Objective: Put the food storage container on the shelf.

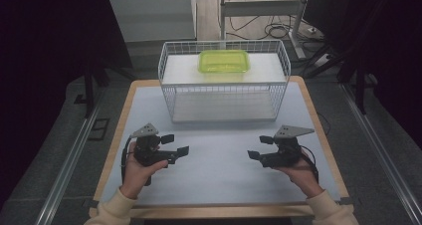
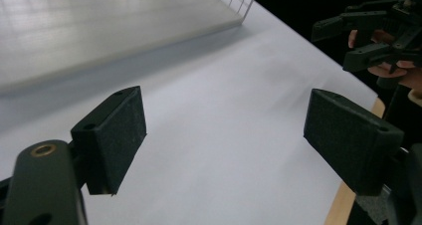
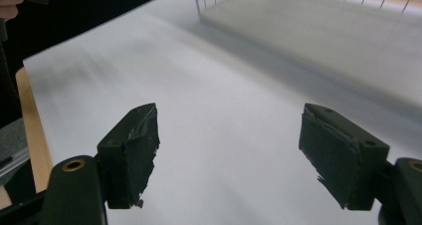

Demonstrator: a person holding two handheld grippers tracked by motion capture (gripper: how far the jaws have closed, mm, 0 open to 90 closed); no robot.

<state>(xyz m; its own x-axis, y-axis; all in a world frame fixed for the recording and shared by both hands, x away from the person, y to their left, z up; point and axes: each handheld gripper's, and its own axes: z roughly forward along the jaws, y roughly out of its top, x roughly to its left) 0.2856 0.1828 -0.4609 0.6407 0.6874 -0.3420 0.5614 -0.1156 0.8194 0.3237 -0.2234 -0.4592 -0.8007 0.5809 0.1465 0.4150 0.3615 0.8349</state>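
Observation:
My left gripper (image 1: 175,144) hovers low over the white table mat (image 1: 219,165) at the left, held in a hand, jaws pointing right and wide apart. In the left gripper view its gripper (image 2: 229,125) is open with bare mat between the pads. My right gripper (image 1: 260,147) mirrors it at the right, pointing left, open; between its pads in the right gripper view (image 3: 231,135) lies nothing but mat. A lime-green plastic container (image 1: 224,61) sits inside a white wire basket (image 1: 171,93) at the back of the table, well beyond both grippers.
The basket's front corner (image 2: 239,6) and its pale floor (image 3: 318,31) lie ahead of the jaws. The other hand's gripper (image 2: 368,38) shows at the upper right of the left gripper view. The table's wooden edge (image 1: 219,211) runs along the front. Cables and a stand lie behind the table.

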